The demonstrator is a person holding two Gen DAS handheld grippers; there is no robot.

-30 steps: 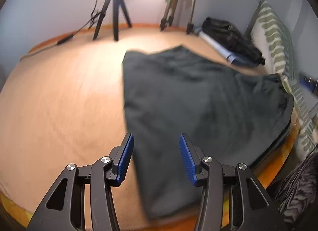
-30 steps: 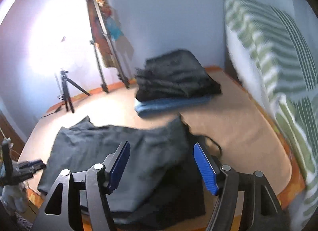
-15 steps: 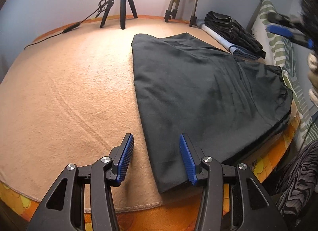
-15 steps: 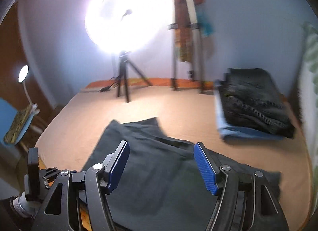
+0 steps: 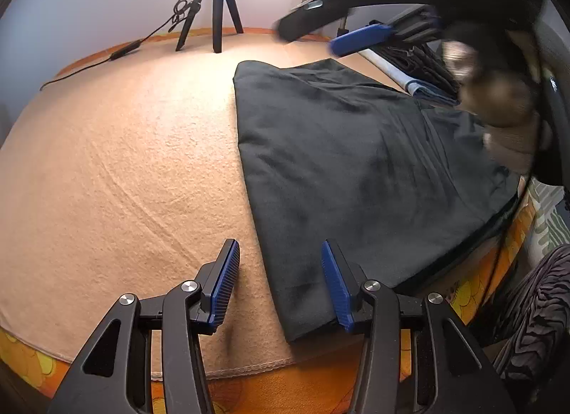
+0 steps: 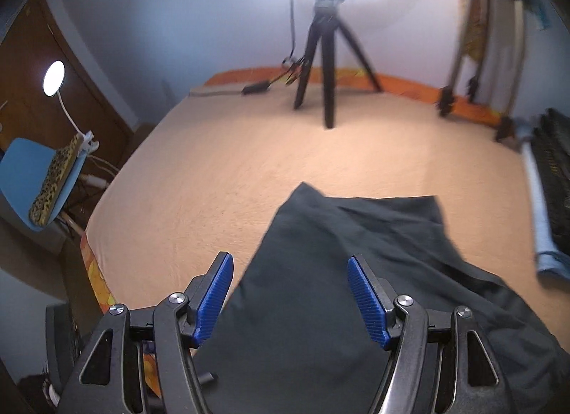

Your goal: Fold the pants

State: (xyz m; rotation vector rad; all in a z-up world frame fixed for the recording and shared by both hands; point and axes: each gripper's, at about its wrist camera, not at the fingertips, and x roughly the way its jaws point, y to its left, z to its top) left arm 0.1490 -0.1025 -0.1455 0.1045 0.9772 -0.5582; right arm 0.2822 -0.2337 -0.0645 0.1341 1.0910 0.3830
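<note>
Dark pants (image 5: 349,164) lie flat on the tan blanket (image 5: 124,171), folded lengthwise; they also show in the right wrist view (image 6: 338,271). My left gripper (image 5: 281,278) is open and empty, low over the pants' near corner by the bed's front edge. My right gripper (image 6: 290,298) is open and empty, hovering above the pants. It also shows blurred at the top right of the left wrist view (image 5: 335,31), above the pants' far end.
A black tripod (image 5: 213,4) with a cable stands at the far edge of the bed. A stack of folded dark clothes on a blue cloth (image 6: 548,200) lies at the far right. A blue chair (image 6: 39,179) stands left of the bed.
The right gripper swung left over the pants and now faces the tripod. It has come into the left wrist view. The left gripper moved slightly closer to the pants' near corner.
</note>
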